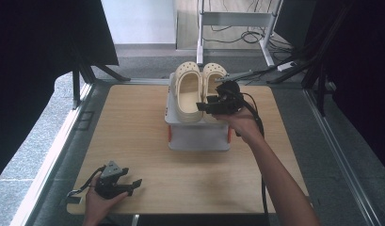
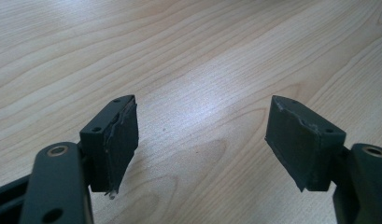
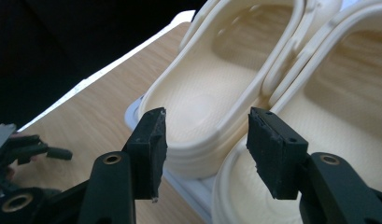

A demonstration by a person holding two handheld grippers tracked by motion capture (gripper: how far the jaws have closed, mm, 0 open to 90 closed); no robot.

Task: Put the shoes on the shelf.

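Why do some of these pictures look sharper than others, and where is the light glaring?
High view: even daylight, black drapes at both sides, the cream clogs fairly crisp. Left gripper view: a pale sheen on the wooden table, the far grain soft. Right gripper view: the jaws are sharp, the clogs' far ends are blurred and the background is nearly black.

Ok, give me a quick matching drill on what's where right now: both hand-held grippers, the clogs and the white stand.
Things:
1. left hand-held gripper
2. right hand-held gripper
3. pair of cream clogs
4. white stand

Places or states:
A. on top of the stand
B. open, low over bare wood at the table's near left
C. on the table's far middle
D. open, at the clogs' heels

Pairs: 1-B, 2-D, 3-A, 4-C
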